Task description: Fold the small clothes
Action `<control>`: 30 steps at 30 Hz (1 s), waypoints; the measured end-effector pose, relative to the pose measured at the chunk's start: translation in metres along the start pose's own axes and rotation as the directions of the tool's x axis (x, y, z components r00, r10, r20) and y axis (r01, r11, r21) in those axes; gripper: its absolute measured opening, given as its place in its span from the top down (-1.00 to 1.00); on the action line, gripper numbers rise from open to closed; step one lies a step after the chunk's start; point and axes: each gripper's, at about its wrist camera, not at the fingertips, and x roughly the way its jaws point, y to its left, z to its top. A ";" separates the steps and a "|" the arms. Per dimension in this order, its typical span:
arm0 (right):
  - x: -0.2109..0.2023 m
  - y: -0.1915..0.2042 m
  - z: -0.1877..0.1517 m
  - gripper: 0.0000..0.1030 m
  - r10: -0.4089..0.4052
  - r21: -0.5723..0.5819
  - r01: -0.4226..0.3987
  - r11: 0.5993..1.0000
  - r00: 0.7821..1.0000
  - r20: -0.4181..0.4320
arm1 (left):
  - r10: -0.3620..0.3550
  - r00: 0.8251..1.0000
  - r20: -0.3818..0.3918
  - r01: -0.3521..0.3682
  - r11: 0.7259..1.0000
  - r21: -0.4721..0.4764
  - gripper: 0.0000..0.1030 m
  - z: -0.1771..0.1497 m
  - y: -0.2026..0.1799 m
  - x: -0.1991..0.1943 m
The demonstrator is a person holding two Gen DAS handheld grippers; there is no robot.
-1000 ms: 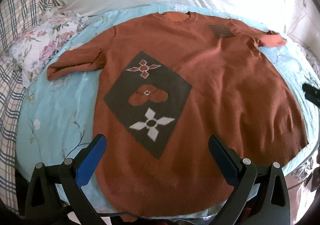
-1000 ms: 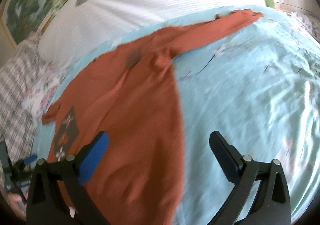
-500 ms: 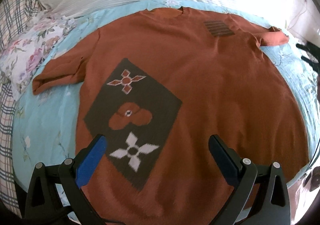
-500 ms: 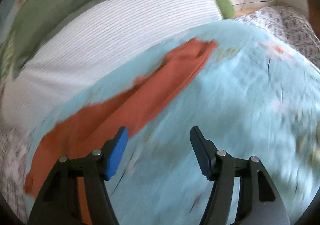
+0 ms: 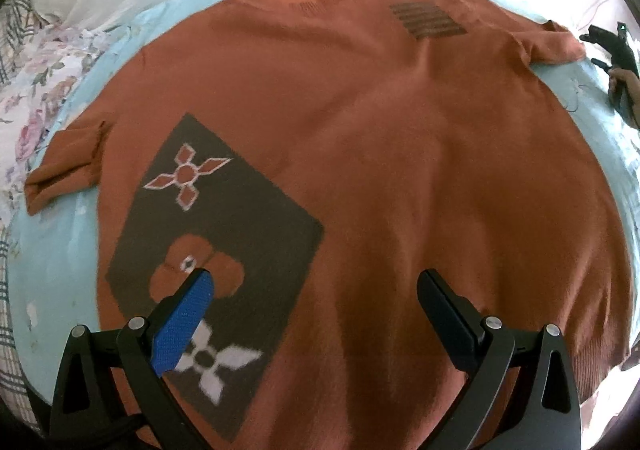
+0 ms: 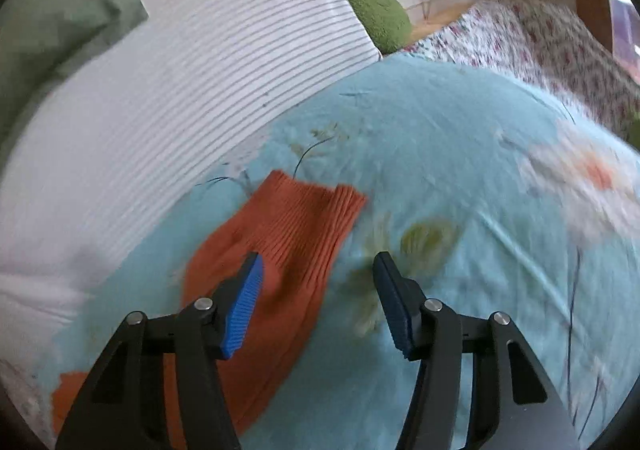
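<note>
A: Closing in on the right sleeve cuff point(image 6: 308, 210), the right tongs point(image 6: 318, 270) have just been narrowing, half open, nothing pinched yet; they may snag the turquoise bedsheet point(image 6: 440, 154) too.

B: And the rust-orange sweater point(image 5: 380, 154)?

A: Flat, face up on the bed; left tongs point(image 5: 316, 290) hover wide above its hem, empty.
</note>
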 end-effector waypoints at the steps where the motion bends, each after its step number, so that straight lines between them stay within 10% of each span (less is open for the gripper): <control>1: 0.005 -0.001 0.002 0.34 0.003 0.000 -0.003 1.000 1.000 -0.014 | -0.003 1.000 -0.006 0.003 1.000 -0.002 -0.98 0.002 -0.001 0.003; 2: 0.004 0.001 -0.003 0.80 0.012 0.002 -0.012 1.000 1.000 -0.026 | -0.006 1.000 -0.011 0.006 1.000 -0.004 -0.98 0.004 -0.002 0.006; 8: -0.028 0.042 -0.017 0.84 0.148 -0.070 -0.152 0.986 0.987 -0.059 | -0.030 1.000 -0.004 0.030 1.000 -0.006 -0.98 0.011 -0.004 0.008; 13: -0.081 0.105 -0.055 0.84 0.340 -0.110 -0.350 0.930 0.935 -0.097 | -0.049 0.998 0.025 0.049 0.999 -0.020 -0.98 0.008 0.004 0.000; 17: -0.118 0.173 -0.102 0.84 0.482 -0.143 -0.501 0.853 0.863 -0.152 | -0.065 0.997 0.048 0.067 0.997 -0.034 -0.98 0.001 0.010 -0.012; 23: -0.141 0.277 -0.183 0.84 0.647 -0.116 -0.705 0.700 0.694 -0.318 | -0.072 0.994 0.083 0.078 0.994 -0.075 -0.98 -0.014 0.028 -0.030; 30: -0.128 0.367 -0.288 0.84 0.693 0.019 -0.788 0.616 0.530 -0.489 | -0.062 0.993 0.104 0.078 0.984 -0.160 -0.98 -0.029 0.060 -0.036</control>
